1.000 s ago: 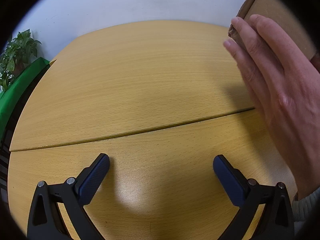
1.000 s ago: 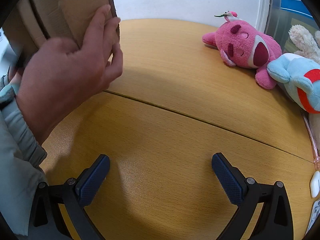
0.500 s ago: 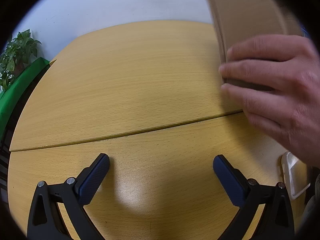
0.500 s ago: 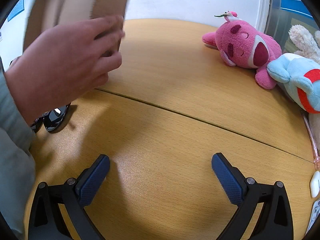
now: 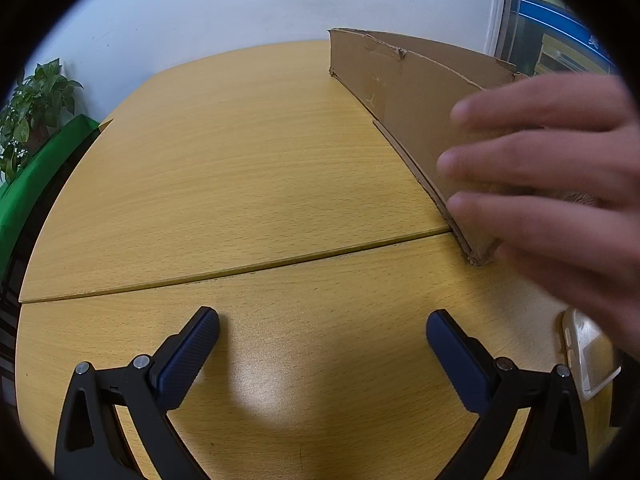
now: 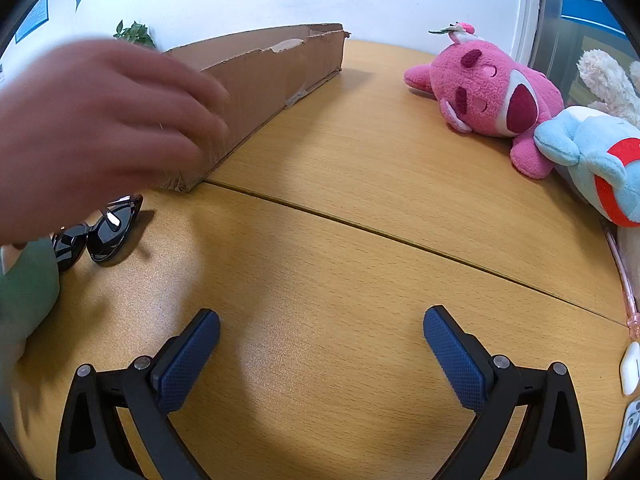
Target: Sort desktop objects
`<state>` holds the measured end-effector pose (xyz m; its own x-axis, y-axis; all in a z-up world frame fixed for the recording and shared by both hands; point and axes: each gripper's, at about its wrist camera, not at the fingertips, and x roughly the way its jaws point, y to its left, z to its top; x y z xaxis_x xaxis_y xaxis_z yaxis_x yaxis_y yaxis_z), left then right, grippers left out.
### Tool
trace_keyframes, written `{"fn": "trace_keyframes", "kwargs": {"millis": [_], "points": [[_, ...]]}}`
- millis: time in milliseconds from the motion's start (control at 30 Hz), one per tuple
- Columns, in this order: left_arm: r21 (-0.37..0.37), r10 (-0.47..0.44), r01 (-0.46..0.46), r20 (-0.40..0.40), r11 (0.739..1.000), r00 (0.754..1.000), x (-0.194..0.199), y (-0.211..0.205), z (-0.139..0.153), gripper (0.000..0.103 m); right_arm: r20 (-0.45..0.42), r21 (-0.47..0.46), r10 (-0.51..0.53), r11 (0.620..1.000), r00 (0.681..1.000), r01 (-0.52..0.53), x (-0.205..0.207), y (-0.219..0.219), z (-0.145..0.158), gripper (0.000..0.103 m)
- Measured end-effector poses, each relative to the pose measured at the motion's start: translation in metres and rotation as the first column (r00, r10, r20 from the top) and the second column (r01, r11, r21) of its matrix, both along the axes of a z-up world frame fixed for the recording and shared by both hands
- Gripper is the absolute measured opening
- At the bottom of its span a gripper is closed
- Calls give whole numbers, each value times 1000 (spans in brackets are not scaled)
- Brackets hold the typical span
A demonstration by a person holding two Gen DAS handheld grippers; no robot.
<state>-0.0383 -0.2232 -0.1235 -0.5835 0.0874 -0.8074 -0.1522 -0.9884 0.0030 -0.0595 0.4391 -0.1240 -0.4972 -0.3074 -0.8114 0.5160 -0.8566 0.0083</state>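
Observation:
A shallow brown cardboard box [image 5: 404, 92] stands on the wooden table; it also shows in the right wrist view [image 6: 264, 76]. A bare hand [image 5: 560, 184] hovers over its near end, also seen in the right wrist view [image 6: 96, 128]. Black sunglasses [image 6: 100, 232] lie in front of the box. A clear phone case [image 5: 588, 356] lies at the right in the left wrist view. My left gripper [image 5: 322, 338] and my right gripper [image 6: 322, 334] are open and empty, low over the table.
A pink plush toy [image 6: 492, 96], a light blue plush [image 6: 596, 164] and a cream plush [image 6: 608, 80] lie at the far right. Small white items [image 6: 631, 368] sit at the right edge. A potted plant [image 5: 32, 112] and green surface [image 5: 36, 172] stand beyond the table's left edge.
The hand has set the cardboard box down flat on the table and is drawing back from it. The sunglasses have come into view. Both grippers have stayed still.

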Motion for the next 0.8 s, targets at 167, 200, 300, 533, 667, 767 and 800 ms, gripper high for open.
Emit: {"fn": "trace_keyframes", "kwargs": {"millis": [167, 200, 300, 533, 667, 767, 800], "points": [[-1, 0, 0, 1, 1000, 1000, 0, 1, 0, 103, 0, 0, 3, 1000, 1000, -3, 0, 0, 0, 103], [-1, 0, 0, 1, 1000, 1000, -1, 1, 0, 103, 0, 0, 5, 1000, 1000, -5, -1, 0, 0, 103], [-1, 0, 0, 1, 1000, 1000, -1, 1, 1, 103, 0, 0, 7, 1000, 1000, -7, -1, 0, 0, 103], [-2, 0, 0, 1, 1000, 1000, -1, 1, 1, 103, 0, 0, 13, 1000, 1000, -13, -1, 0, 0, 103], [-3, 0, 0, 2, 1000, 1000, -1, 2, 1, 103, 0, 1, -26, 1000, 1000, 26, -2, -1, 0, 103], [-4, 1, -1, 2, 1000, 1000, -1, 2, 1, 103, 1, -1, -33, 999, 999, 33, -2, -1, 0, 103], [-4, 1, -1, 3, 1000, 1000, -2, 2, 3, 103, 1, -1, -42, 999, 999, 42, -2, -1, 0, 103]]}}
